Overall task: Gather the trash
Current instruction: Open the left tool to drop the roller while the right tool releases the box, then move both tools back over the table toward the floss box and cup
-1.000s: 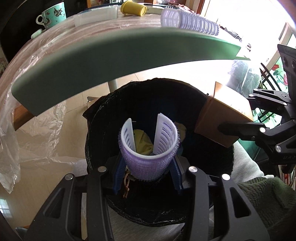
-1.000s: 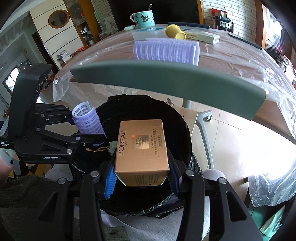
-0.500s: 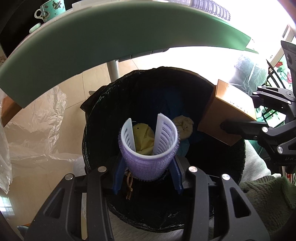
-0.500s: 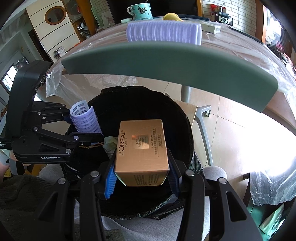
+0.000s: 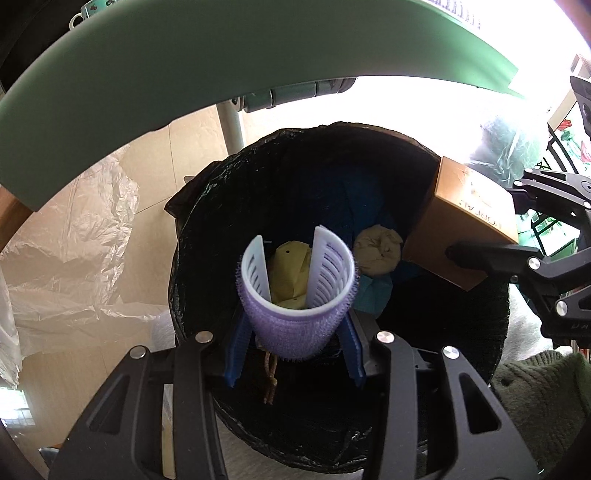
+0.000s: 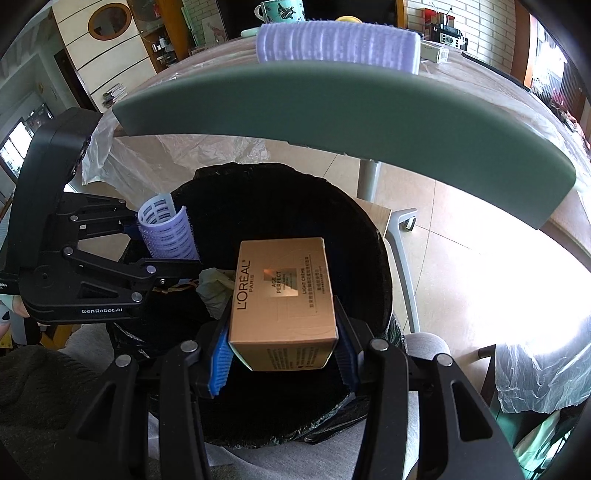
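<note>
A black-lined trash bin [image 5: 207,236] [image 6: 373,236] sits below both grippers. My left gripper [image 5: 295,332] is shut on a purple hair roller [image 5: 295,317], held over the bin's near side; the same roller [image 6: 166,232] shows at the left in the right wrist view. My right gripper [image 6: 282,354] is shut on a gold L'Oreal box [image 6: 284,299], above the bin opening; the box [image 5: 461,225] hangs at the bin's right rim in the left wrist view. Inside the bin lie a yellow wad [image 5: 288,269], a tan crumpled ball [image 5: 378,249] and blue paper [image 5: 373,291].
A green curved chair back [image 5: 184,66] [image 6: 332,110] arcs just beyond the bin. Behind it, a plastic-covered table [image 6: 480,74] carries another purple roller [image 6: 338,46], a teal mug [image 6: 280,9] and a white box [image 6: 436,51]. A green sleeve [image 5: 546,391] is at lower right.
Both views have tipped downward: the chair back fills more of the top and the bin's contents show more. The grips on roller and box are unchanged.
</note>
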